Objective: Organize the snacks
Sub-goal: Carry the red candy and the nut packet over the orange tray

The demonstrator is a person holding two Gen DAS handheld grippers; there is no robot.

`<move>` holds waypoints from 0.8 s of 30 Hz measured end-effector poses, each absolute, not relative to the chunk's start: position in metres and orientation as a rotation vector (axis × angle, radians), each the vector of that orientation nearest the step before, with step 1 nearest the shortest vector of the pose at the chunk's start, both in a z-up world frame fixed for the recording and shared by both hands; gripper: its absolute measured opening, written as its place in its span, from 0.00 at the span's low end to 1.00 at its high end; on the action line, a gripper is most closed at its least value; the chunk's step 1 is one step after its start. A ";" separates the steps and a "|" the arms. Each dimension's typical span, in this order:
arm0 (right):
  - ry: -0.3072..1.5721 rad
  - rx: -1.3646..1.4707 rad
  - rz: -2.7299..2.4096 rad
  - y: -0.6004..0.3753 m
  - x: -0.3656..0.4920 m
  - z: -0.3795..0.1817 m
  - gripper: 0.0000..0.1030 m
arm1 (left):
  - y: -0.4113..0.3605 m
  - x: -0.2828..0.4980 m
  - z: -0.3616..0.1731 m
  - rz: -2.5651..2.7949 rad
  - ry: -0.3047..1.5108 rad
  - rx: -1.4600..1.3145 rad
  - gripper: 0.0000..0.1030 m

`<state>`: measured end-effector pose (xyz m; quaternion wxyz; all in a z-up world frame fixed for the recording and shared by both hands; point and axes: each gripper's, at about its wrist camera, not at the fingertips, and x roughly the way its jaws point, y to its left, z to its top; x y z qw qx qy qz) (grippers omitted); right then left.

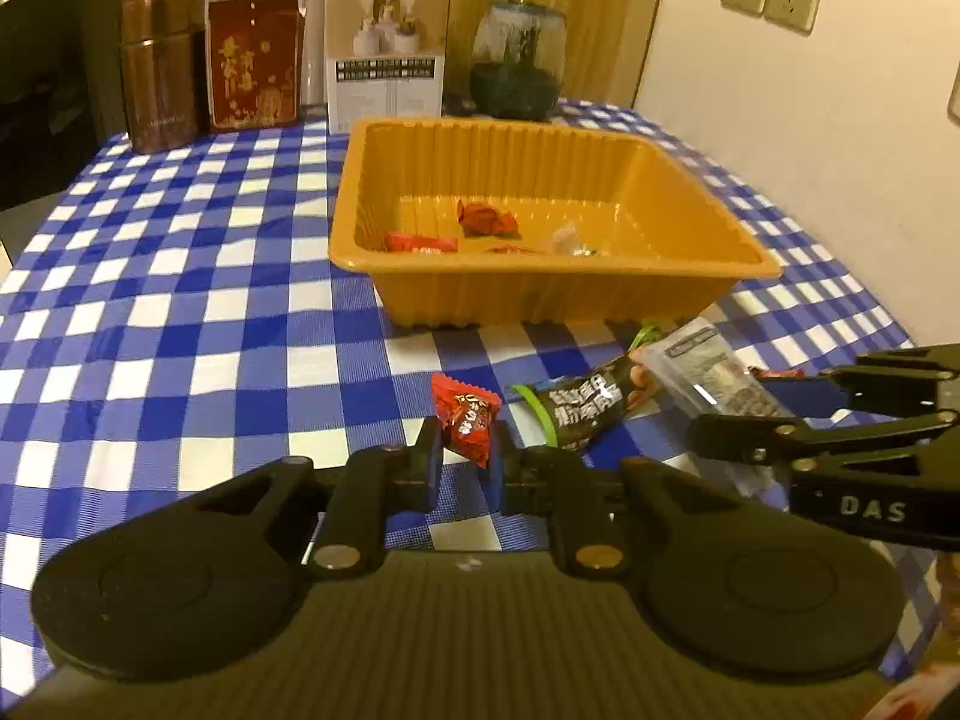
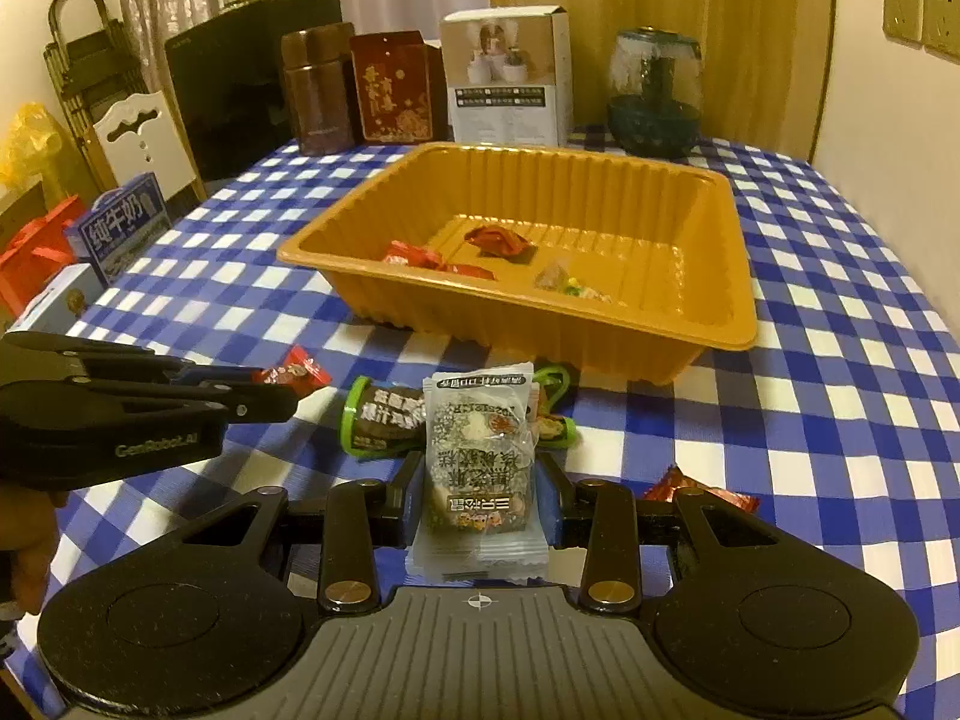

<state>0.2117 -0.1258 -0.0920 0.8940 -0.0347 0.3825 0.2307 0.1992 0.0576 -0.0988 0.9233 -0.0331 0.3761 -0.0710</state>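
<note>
Both tongs pinching snacks
Left gripper (image 1: 465,450) clamps a red candy (image 1: 465,417) at lower centre; right gripper (image 2: 477,498) clamps a clear snack packet (image 2: 477,456), orange tray (image 2: 600,324) above.

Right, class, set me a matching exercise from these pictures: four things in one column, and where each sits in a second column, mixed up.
Things:
1. red candy
2. clear snack packet
3. green-edged dark packet
4. orange tray

Places:
A. lying on the checked tablecloth, in no grip
B. between the left gripper's fingers
C. standing on the cloth, holding a few sweets
D. between the right gripper's fingers

Pairs: 1-B, 2-D, 3-A, 4-C
</note>
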 end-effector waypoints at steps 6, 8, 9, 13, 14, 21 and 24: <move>0.772 -0.064 0.483 -0.120 0.209 -0.083 0.37 | 0.060 0.188 -0.078 -0.149 0.733 -0.081 0.13; 0.765 -0.059 0.483 -0.119 0.207 -0.081 0.37 | 0.061 0.187 -0.073 -0.148 0.726 -0.087 0.13; 0.762 -0.057 0.484 -0.118 0.206 -0.079 0.37 | 0.062 0.186 -0.071 -0.147 0.722 -0.090 0.13; 0.744 -0.048 0.486 -0.116 0.202 -0.075 0.37 | 0.061 0.185 -0.064 -0.147 0.713 -0.097 0.13; 0.741 -0.045 0.485 -0.116 0.201 -0.073 0.37 | 0.061 0.185 -0.063 -0.147 0.710 -0.099 0.13; 0.698 -0.023 0.471 -0.119 0.199 -0.063 0.37 | 0.059 0.183 -0.055 -0.153 0.693 -0.105 0.13; 0.683 -0.016 0.468 -0.121 0.199 -0.059 0.37 | 0.058 0.183 -0.053 -0.157 0.688 -0.105 0.13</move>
